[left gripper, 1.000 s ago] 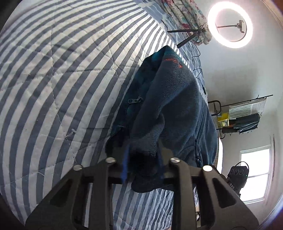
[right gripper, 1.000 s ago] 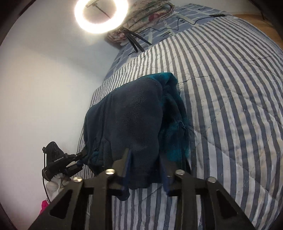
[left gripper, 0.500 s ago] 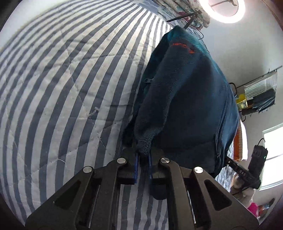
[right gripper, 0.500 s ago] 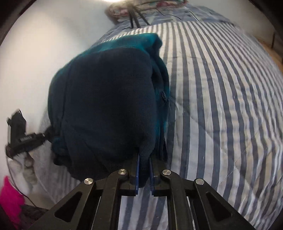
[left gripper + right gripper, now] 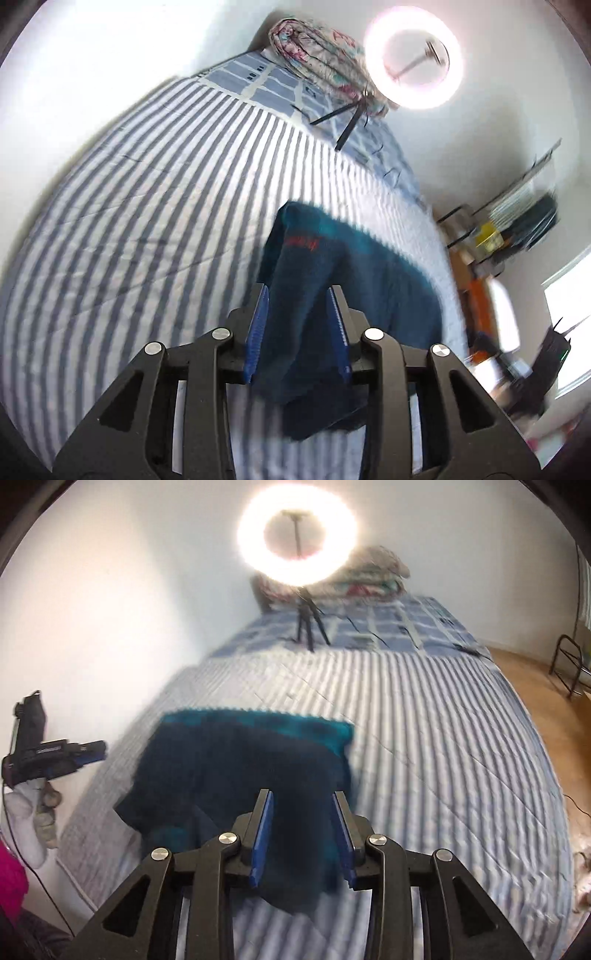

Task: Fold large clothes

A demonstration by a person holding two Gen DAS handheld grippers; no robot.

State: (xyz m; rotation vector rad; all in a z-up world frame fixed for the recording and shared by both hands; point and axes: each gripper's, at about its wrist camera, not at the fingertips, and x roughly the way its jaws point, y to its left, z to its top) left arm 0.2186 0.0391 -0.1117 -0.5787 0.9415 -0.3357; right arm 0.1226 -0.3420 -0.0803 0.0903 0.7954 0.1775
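Note:
A dark navy fleece jacket [image 5: 354, 295] with a red chest logo and teal lining lies folded on the blue-and-white striped bed cover [image 5: 147, 221]. It also shows in the right wrist view [image 5: 236, 764]. My left gripper [image 5: 297, 314] is open, its blue pads apart on either side of the jacket's near corner. My right gripper [image 5: 301, 816] is open too, its pads apart around the jacket's near edge. Both views are motion-blurred.
A lit ring light [image 5: 413, 62] on a tripod stands at the head of the bed, next to a rolled floral quilt [image 5: 321, 62]. The left gripper in a gloved hand [image 5: 37, 753] shows left of the bed. A rack [image 5: 517, 229] and wooden floor [image 5: 535, 686] flank the bed.
Both grippers were shut on the jacket's corners half a second ago; now both are open. The jacket has dropped flat onto the bed and both cameras have tilted up.

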